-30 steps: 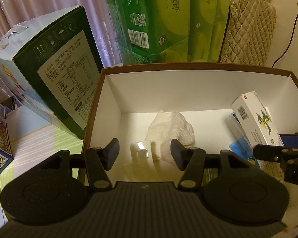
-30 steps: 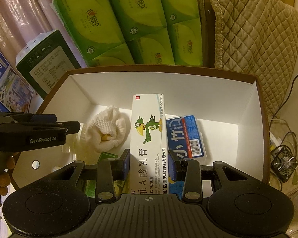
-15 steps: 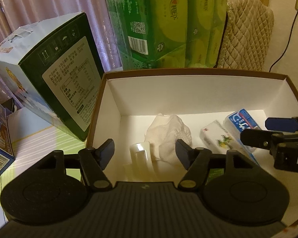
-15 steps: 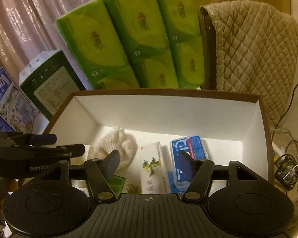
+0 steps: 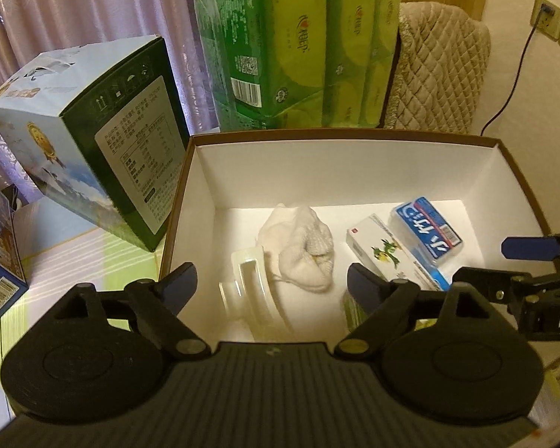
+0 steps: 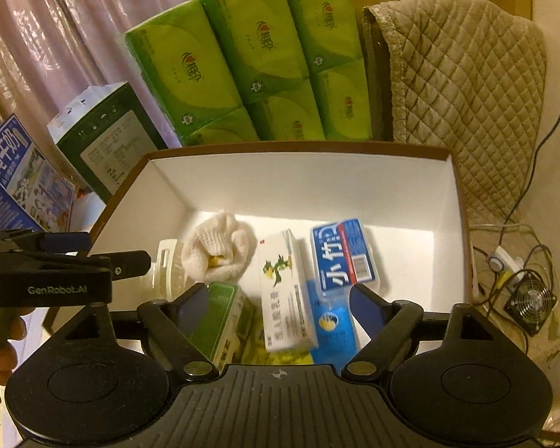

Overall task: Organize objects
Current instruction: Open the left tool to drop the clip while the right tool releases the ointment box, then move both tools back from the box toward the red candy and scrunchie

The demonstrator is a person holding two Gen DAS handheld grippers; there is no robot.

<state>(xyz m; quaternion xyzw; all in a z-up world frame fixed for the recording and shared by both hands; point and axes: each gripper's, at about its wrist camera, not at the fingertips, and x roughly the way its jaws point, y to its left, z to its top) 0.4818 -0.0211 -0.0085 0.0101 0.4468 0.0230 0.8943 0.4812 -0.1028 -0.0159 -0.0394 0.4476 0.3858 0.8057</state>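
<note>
A brown-rimmed white box (image 5: 339, 175) (image 6: 302, 183) holds a balled white cloth (image 5: 302, 250) (image 6: 220, 250), a white plastic clip (image 5: 250, 291), a white ointment carton with a green bird (image 5: 384, 254) (image 6: 283, 291), a blue tissue pack (image 5: 427, 227) (image 6: 343, 254), a green carton (image 6: 220, 321) and a blue pouch (image 6: 332, 324). My left gripper (image 5: 270, 283) hangs open above the box's near left part, nothing between its fingers. My right gripper (image 6: 280, 306) is open above the ointment carton, which lies flat in the box.
Green tissue packs (image 6: 250, 63) stand behind the box, beside a quilted beige cover (image 6: 459, 86). A dark green and blue carton (image 5: 104, 153) leans at the box's left side. A blue milk carton (image 6: 15, 175) is further left. Cables and a small fan (image 6: 530, 298) lie to the right.
My right gripper let go of the ointment carton, which now lies in the box, and opened wide while drawing back and up. My left gripper opened wider and rose a little.
</note>
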